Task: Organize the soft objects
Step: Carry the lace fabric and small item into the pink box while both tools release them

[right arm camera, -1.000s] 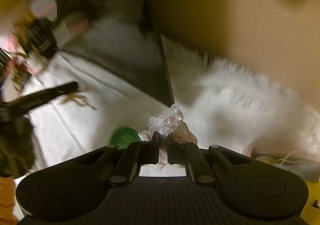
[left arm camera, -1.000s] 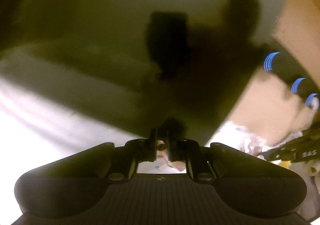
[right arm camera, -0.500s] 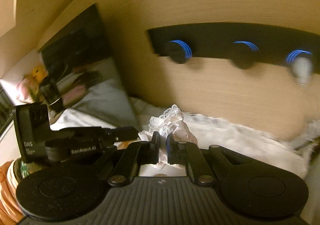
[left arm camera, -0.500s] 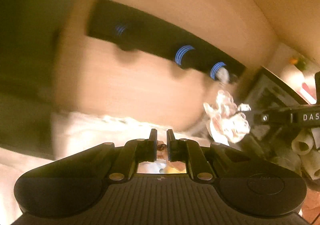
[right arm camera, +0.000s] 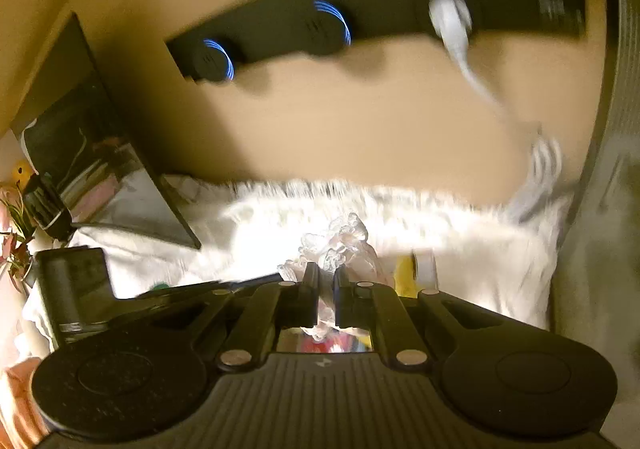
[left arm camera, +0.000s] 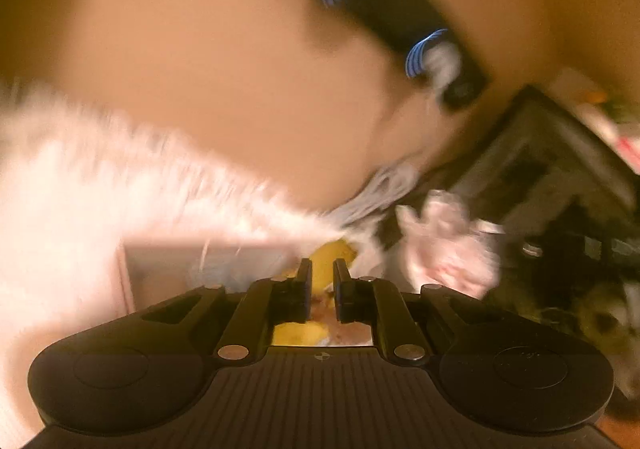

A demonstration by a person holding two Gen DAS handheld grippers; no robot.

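R gripper (right arm camera: 327, 281) had jaws clenched on a crumpled clear plastic bag (right arm camera: 340, 239), wad sticking up past the tips. L gripper (left arm camera: 322, 277) jaws nearly closed; can't tell if holding anything, something yellow (left arm camera: 328, 255) behind the gap. Bag prob very light, soft, slippery, so grip the bunched part. Fluffy white cover (right arm camera: 460, 233) just ahead, wall w/ black socket strip (right arm camera: 380, 13) close behind: little room fwd.

In the right wrist view, the fluffy rug (right arm camera: 420, 233) lies at 12 o'clock, under the wall strip (right arm camera: 360, 17). The picture frame (right arm camera: 92, 157) leans at 10 o'clock. The crinkly bundle (right arm camera: 340, 245) sits in front of the rug.
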